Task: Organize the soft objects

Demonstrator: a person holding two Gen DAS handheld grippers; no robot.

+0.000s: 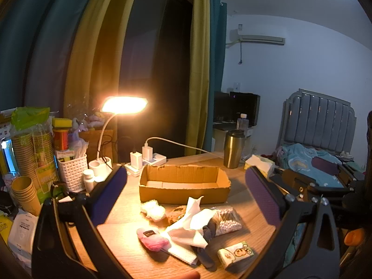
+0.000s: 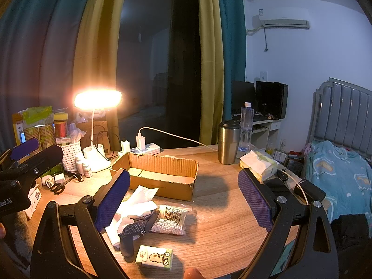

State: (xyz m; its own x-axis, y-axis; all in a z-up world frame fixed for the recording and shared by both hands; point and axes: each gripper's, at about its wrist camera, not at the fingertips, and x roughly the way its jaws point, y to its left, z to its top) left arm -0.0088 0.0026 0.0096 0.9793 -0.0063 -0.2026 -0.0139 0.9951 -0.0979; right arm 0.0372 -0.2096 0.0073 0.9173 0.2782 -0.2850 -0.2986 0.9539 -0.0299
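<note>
An empty cardboard box lies open on the wooden desk. In front of it is a heap of soft things: a white cotton ball, a brown plush piece, crumpled white tissue, a pink fluffy item, a dark dotted glove, a bag of cotton swabs and a small tissue pack. My left gripper hangs open above the heap. My right gripper is open too, the heap near its left finger. Both hold nothing.
A lit desk lamp, a white basket, paper cups, bottles and a power strip crowd the desk's left back. A steel tumbler and tissue box stand at right. Scissors lie left. A bed is beyond.
</note>
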